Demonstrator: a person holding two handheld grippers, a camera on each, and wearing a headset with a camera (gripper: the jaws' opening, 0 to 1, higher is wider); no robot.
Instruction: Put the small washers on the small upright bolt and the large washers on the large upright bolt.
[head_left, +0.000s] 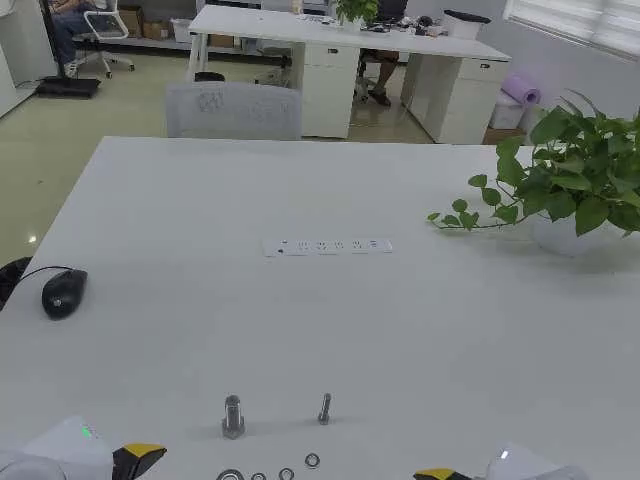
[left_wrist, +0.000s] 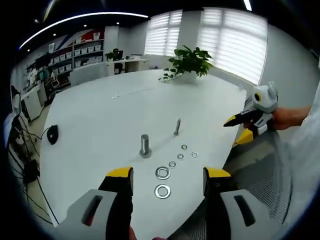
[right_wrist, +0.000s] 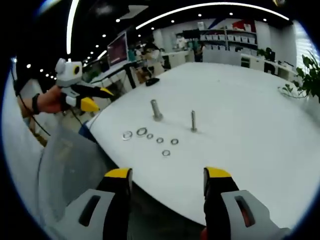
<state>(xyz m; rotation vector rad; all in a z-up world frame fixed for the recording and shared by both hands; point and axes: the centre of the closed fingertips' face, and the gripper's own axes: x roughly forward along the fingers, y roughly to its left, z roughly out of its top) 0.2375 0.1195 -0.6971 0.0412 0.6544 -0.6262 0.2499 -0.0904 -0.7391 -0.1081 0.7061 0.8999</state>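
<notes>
Bright office, white desks (head_left: 340, 40), blinded windows (left_wrist: 235, 42)

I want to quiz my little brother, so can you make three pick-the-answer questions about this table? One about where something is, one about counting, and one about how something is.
1. In the head view, where on the table does the computer mouse lie?
A near the left edge
B in the middle
C near the right edge

2. How many washers lie on the table?
A three
B six
C nine

3. How do the left gripper jaws stand?
A shut tight
B shut on a washer
C open, holding nothing

Answers:
1 A: the mouse sits far left in the head view.
2 B: there are two large washers and four small washers.
3 C: a wide gap parts the jaws, which hold nothing.
</notes>
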